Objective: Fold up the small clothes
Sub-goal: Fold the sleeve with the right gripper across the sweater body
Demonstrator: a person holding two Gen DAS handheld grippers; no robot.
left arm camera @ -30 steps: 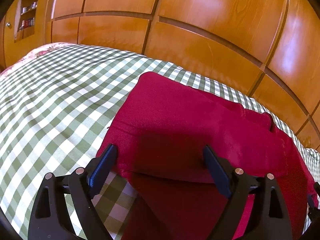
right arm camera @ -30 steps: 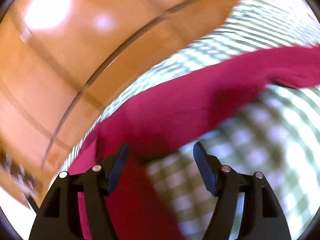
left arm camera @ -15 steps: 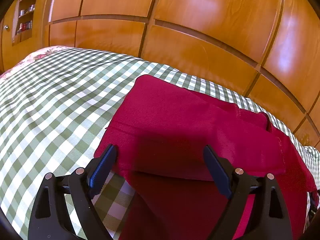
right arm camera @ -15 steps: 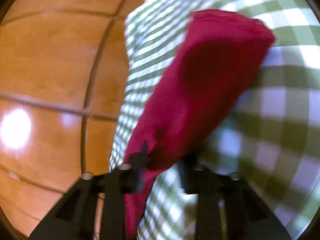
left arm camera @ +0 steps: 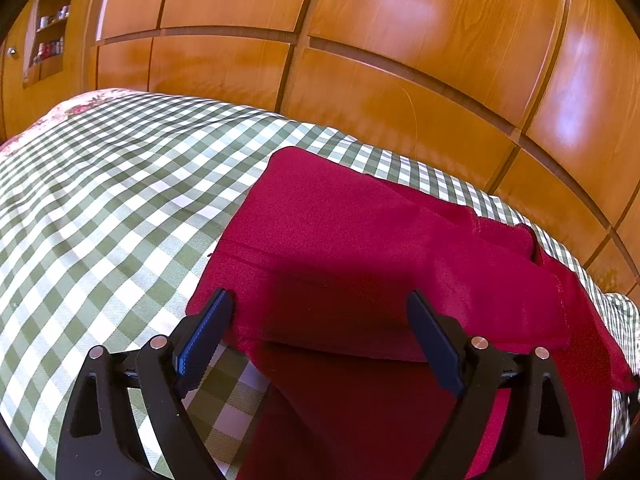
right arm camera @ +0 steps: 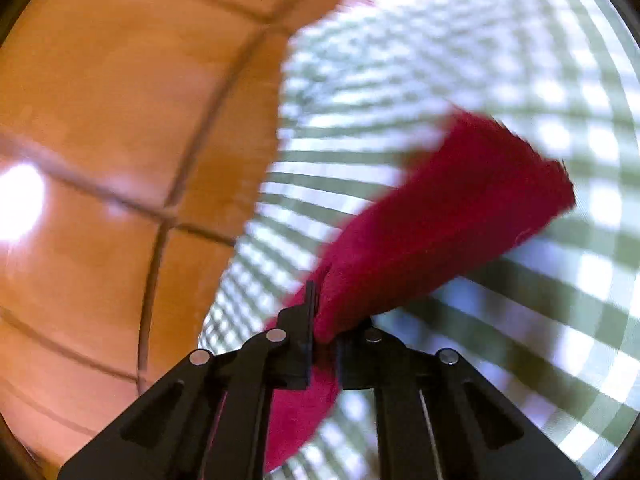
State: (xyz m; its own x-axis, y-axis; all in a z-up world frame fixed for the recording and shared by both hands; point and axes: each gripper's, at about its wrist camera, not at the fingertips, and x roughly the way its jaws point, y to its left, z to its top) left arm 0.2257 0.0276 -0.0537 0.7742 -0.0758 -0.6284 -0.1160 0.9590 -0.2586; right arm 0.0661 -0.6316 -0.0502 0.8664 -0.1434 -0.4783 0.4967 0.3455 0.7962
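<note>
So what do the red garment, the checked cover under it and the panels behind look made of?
Red garment: matte woven cloth, probably cotton; fine twill-like texture, stitched seams. Checked cover: woven fabric, green-and-white gingham, soft wrinkles. Panels: wood or wood veneer, glossy varnish; grain and bright reflections.

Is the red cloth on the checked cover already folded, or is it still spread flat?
Partly folded: on the red cloth one layer lies over another, its edge showing near the open left gripper.
</note>
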